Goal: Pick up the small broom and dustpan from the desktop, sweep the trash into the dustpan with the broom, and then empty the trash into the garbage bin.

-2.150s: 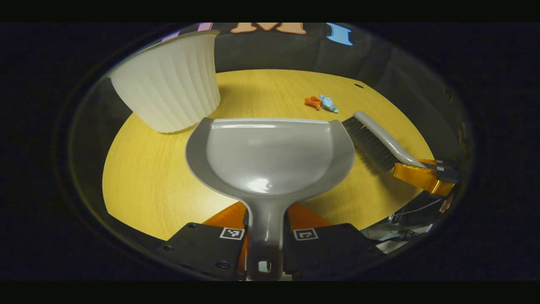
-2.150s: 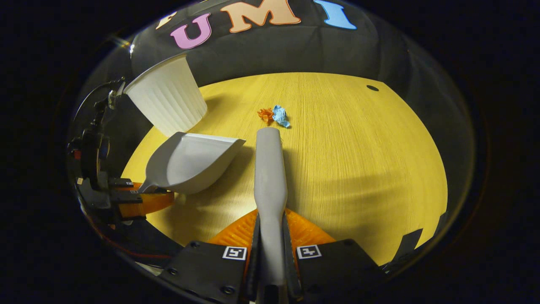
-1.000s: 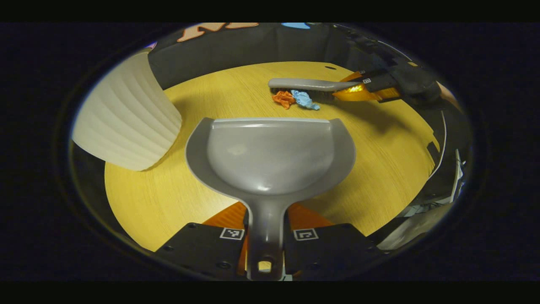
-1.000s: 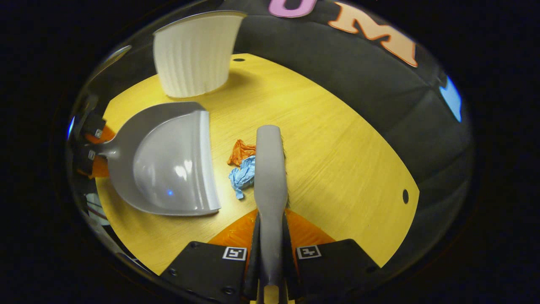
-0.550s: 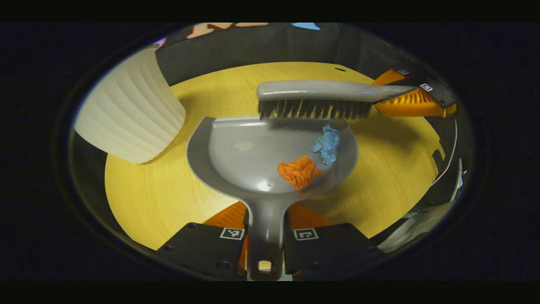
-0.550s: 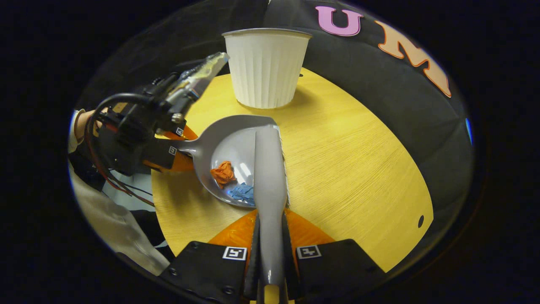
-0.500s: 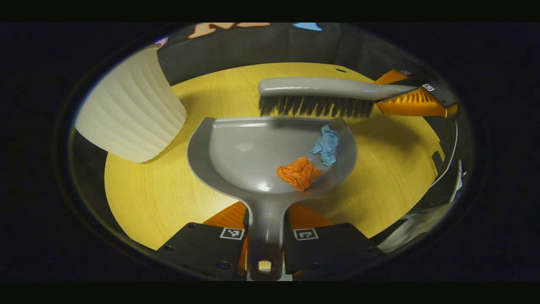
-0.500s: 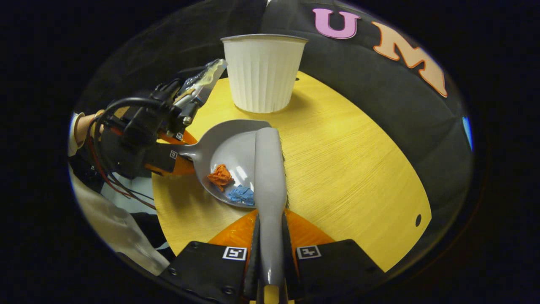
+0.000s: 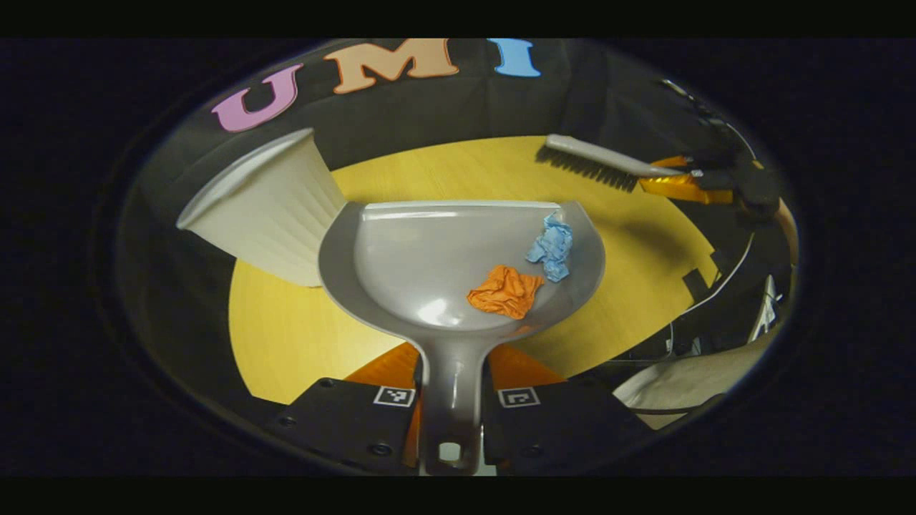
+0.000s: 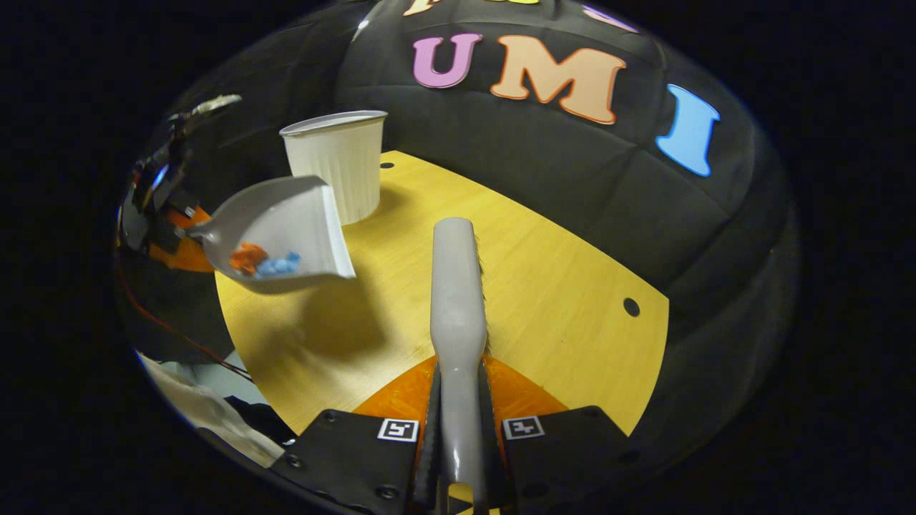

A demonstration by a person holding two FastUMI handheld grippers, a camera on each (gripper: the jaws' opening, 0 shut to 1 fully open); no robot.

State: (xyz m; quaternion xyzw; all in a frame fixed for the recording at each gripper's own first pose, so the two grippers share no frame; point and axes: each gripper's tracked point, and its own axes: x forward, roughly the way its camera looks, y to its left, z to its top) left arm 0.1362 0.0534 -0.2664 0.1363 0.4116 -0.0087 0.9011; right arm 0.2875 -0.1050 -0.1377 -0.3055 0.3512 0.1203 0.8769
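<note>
1. In the left gripper view, the left gripper (image 9: 449,400) is clamped on the handle of the dustpan (image 9: 429,250), both fingers pressing its sides.
2. The orange scrap (image 9: 504,292) and the blue scrap (image 9: 552,244) lie in the pan's right half, the orange one nearer the handle.
3. In the right gripper view, the dustpan (image 10: 286,222) hangs above the desktop's (image 10: 544,286) left edge, casting a shadow below it.
4. The right gripper (image 10: 458,436) is closed on the broom (image 10: 458,286) handle, bristles held off the wood.
5. The white garbage bin (image 9: 265,207) stands at the desktop's far left corner, just beyond the pan's left rim.
6. Sweeping looks done; emptying is in hand. Next, I judge, the pan must go over the bin's mouth and tip forward, kept level until then so the scraps stay in.
</note>
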